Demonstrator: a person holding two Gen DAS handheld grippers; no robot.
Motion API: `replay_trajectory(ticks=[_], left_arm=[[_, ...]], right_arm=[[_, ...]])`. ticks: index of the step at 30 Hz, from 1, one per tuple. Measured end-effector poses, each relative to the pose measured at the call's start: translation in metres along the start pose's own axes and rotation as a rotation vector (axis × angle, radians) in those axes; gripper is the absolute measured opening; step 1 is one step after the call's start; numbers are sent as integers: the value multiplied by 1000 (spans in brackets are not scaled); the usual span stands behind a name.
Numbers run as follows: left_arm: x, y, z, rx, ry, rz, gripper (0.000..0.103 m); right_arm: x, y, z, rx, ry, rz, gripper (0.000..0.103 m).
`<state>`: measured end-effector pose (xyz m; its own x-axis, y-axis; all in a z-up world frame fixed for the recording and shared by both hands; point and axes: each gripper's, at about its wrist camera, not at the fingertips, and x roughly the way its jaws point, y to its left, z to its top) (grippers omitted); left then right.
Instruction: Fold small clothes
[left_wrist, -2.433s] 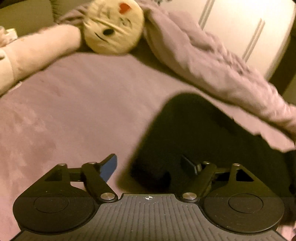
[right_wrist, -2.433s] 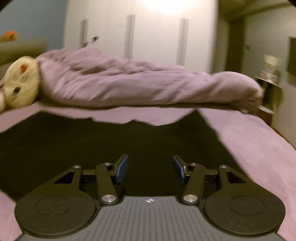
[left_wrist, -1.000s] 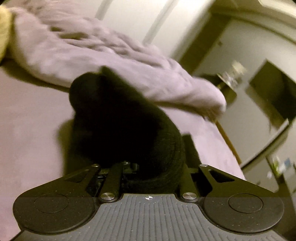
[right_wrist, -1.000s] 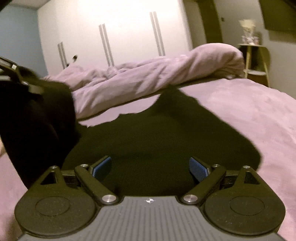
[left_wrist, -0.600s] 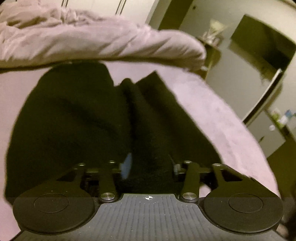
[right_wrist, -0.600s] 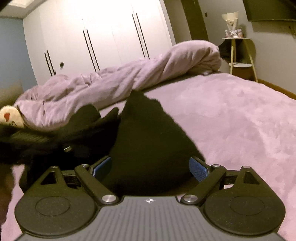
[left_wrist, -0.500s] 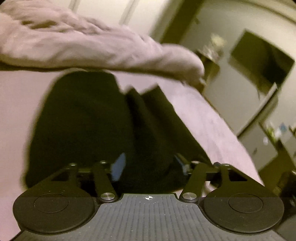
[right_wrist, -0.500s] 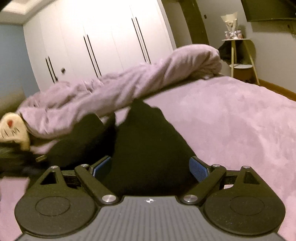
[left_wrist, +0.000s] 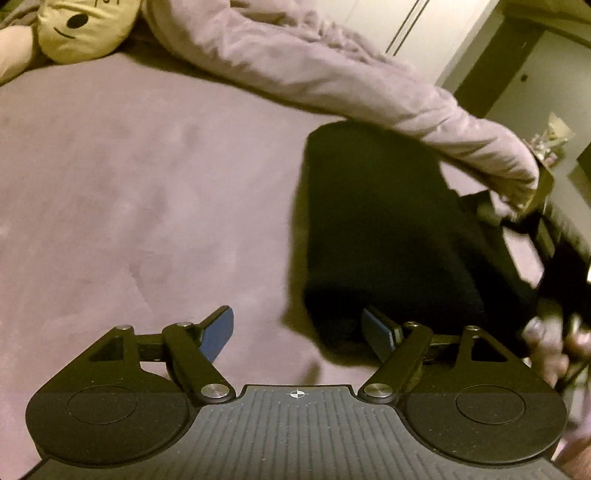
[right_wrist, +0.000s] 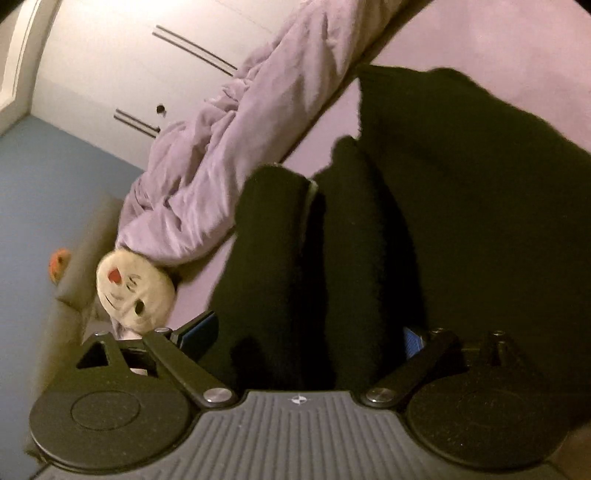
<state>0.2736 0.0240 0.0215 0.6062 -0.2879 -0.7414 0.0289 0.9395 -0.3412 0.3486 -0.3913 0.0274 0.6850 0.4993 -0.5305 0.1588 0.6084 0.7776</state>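
The left gripper (left_wrist: 299, 330) is seen with its blue-padded fingers (left_wrist: 218, 328) spread apart and nothing between them, over a mauve plush bed cover (left_wrist: 147, 192). The black knitted garment (left_wrist: 373, 229) lies on that cover ahead of the right-hand finger, whose tip just overlaps its near edge in the view; contact cannot be judged. To the right of the fingers, part of the other tool and a blurred hand (left_wrist: 550, 343) are seen at the frame edge. Beyond the fingers a rumpled lilac duvet (left_wrist: 332, 70) is stretched across the bed, and a cream round-faced plush toy (left_wrist: 85, 26) rests at the far left, next to the duvet. White wardrobe doors (left_wrist: 424, 29) with dark vertical handles stand behind the bed.

In the right wrist view, which is strongly tilted, the right gripper (right_wrist: 314, 332) is seen with its fingers (right_wrist: 199, 328) apart and thick folds of the black garment (right_wrist: 332, 258) bunched between them; whether the cloth is pinched cannot be told. The garment spreads ahead of and to the right of the fingers over the bed cover (right_wrist: 517, 48). The plush toy (right_wrist: 135, 290) lies just beyond the left finger, under the end of the duvet (right_wrist: 240, 147), and a pale blue wall (right_wrist: 48, 192) meets the wardrobe doors (right_wrist: 122, 62).
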Motion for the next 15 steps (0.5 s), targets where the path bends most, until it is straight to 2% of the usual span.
replay_trajectory(ticks=[3,6,7,8,10,14,15], left_arm=[[6,-1,-3,14,17,5,84],[10,-9,-6,32,42,-1,86],[15,-13,-5,42,48,6,86],[19,-16,-8,58,52,12,86],[26,-23,-14,108,64,25,86],[40,-41,-16,189,41,89,85],[40,-44,-15,193,27,100,84]], right_arm=[[24,16,13,-60,52,2,95],[49,26,20,-113,92,-74,91],[56,28,20,-139,112,-101,78],[62,33,18,-187,120,-136,59],[64,47,14,-304,110,-193,38],[48,92,-2,-545,6,-242,17],[37,103,-4,-604,-36,-249,16]])
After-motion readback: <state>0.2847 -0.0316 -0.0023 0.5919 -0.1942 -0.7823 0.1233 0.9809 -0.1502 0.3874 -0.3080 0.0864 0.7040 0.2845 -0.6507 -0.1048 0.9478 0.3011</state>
